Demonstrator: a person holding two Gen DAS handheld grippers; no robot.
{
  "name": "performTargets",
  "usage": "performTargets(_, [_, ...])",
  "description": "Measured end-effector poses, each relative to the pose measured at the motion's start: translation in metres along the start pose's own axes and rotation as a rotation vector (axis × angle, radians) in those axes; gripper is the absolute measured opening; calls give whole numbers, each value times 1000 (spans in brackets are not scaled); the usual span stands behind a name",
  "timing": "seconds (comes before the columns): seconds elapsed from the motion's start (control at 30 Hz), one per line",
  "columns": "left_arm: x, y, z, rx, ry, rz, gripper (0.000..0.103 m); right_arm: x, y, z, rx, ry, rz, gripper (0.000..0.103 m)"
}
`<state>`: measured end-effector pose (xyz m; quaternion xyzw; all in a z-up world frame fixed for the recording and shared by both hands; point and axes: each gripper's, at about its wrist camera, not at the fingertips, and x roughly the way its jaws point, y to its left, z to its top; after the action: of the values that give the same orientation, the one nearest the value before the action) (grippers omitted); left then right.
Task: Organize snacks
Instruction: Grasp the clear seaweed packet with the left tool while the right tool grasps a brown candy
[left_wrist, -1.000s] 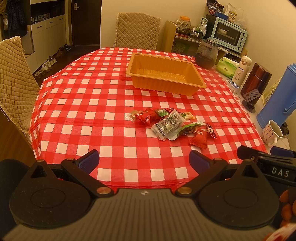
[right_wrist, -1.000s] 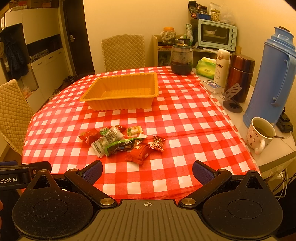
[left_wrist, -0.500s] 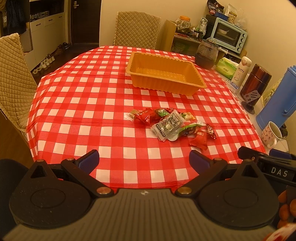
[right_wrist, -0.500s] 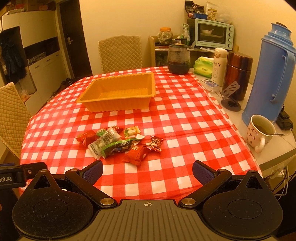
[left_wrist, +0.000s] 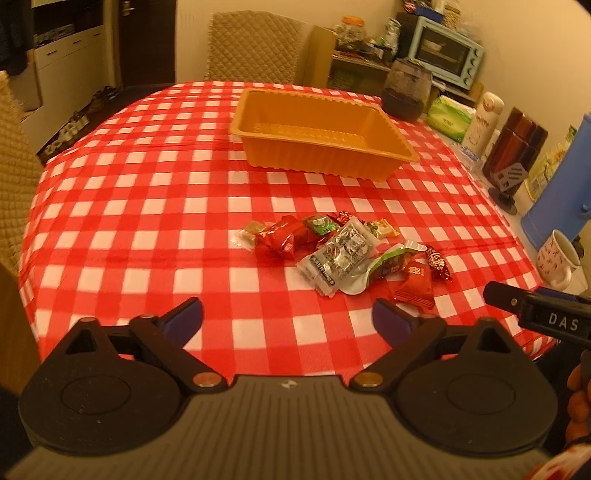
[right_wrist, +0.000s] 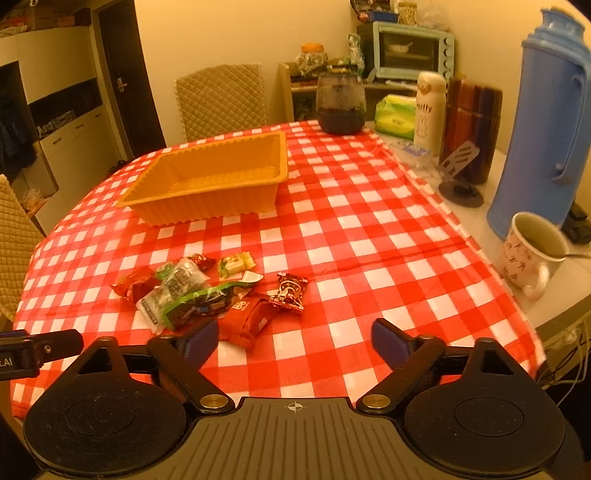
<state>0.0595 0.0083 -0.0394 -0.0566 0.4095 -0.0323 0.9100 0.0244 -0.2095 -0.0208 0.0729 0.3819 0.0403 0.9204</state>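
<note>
Both hand-held grippers, left (left_wrist: 288, 319) and right (right_wrist: 293, 338), hang with fingers apart, holding nothing. Snacks (left_wrist: 341, 253) lie piled on the bench (left_wrist: 147, 206); the tray (left_wrist: 317, 134) sits at 12 o'clock beyond them.

Left hand-held gripper (left_wrist: 288, 319) and right hand-held gripper (right_wrist: 293, 338), both wide apart, empty.
</note>
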Motion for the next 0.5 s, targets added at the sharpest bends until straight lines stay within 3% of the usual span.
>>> performTargets(0.5, [80, -17, 33, 300, -13, -181, 62, 83, -9, 18, 31, 60, 21, 59])
